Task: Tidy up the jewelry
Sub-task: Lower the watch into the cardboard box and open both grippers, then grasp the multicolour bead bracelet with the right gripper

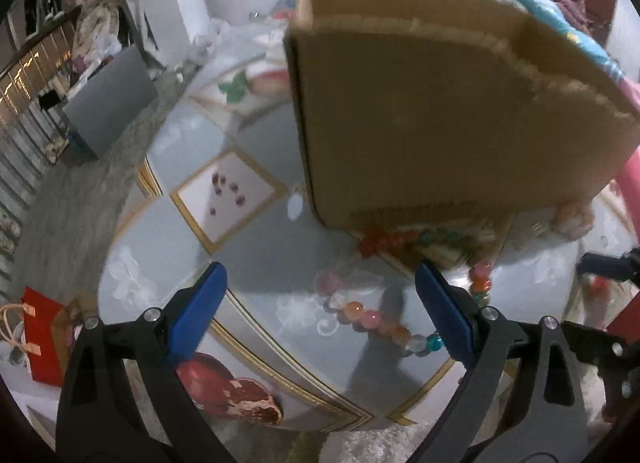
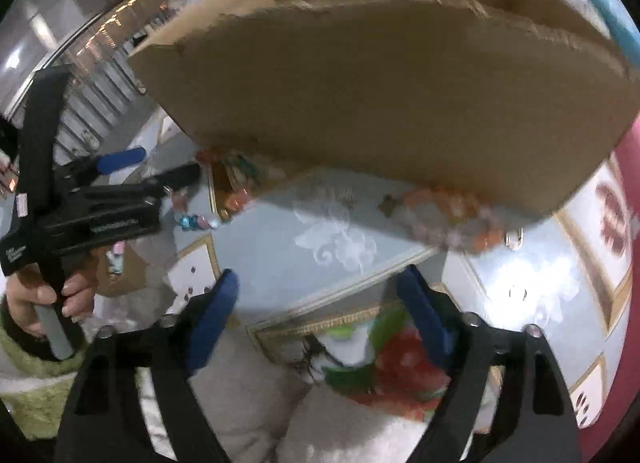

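Filling most of both views, a cardboard box (image 1: 440, 111) stands on the bench (image 1: 256, 255), its top open and its torn rim ragged. That bench is pale blue with gold-edged panels and fruit prints. A bead string (image 1: 380, 323) of orange, pink, clear and teal beads lies on the bench in front of the box, running from the box's foot down toward the left tool (image 1: 320, 307); its lower end sits just beside that tool's right finger. More beads (image 2: 452, 219) lie heaped at the box's foot in the right view. Both tools hang over the bench with blue pads wide apart and nothing clamped; the right tool (image 2: 320, 315) is over the bench edge. A hand (image 2: 44, 299) in a green sleeve grips the left tool's handle.
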A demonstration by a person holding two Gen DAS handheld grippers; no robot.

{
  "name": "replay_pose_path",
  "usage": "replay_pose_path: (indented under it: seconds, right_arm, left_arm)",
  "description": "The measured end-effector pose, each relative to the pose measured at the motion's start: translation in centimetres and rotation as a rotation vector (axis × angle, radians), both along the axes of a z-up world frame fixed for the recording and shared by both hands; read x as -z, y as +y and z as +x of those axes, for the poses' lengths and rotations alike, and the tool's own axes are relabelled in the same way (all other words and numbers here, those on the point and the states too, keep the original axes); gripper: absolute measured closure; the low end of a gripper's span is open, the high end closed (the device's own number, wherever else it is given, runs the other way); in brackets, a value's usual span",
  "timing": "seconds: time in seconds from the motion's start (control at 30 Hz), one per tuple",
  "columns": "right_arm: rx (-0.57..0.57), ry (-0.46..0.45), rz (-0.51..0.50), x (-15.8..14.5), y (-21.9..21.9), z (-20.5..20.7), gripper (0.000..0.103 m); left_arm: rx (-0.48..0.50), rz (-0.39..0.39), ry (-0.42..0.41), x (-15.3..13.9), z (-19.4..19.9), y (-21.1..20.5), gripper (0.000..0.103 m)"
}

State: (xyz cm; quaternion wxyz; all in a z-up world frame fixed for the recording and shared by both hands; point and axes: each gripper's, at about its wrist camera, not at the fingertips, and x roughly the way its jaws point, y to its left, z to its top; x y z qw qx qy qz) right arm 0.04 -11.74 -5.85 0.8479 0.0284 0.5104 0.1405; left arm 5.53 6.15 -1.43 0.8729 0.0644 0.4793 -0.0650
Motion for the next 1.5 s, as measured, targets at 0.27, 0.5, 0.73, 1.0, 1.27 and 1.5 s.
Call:
replay_pose_path:
  seconds: [0.27, 0.5, 0.73, 1.0, 1.27, 1.5]
  right_arm:
    - [-0.001, -0.022, -0.108, 0.5, 1.6, 0.3, 0.006]
    - [-0.076, -0.068, -0.183, 0.7, 2.6, -0.7, 0.006]
    - [-0.028, -0.087, 0.031, -1.3, 1.2, 0.2, 0.006]
    - [-0.077, -0.086, 0.245, -2.3, 3.4, 2.2, 0.032]
    - [-0.074, -0.006, 0.289, -0.3, 3.9, 3.5, 0.063]
    - [-0.075, 0.017, 0.247, 0.5, 5.2, 4.4, 0.077]
  left_arm:
    - [0.015, -0.041, -0.001, 1.1, -0.2, 1.2, 0.009]
    - [0.031, -0.05, 0.014, 1.2, 0.1, 0.8, 0.008]
    - [0.0, -0.049, 0.015, 1.3, 0.8, 0.4, 0.008]
    - [0.034, -0.089, -0.012, 1.2, 0.5, 1.1, 0.008]
    - [0.051, -0.25, -0.08, -0.2, -0.2, 3.6, 0.026]
    - [0.129, -0.209, -0.074, -0.1, 0.1, 2.3, 0.053]
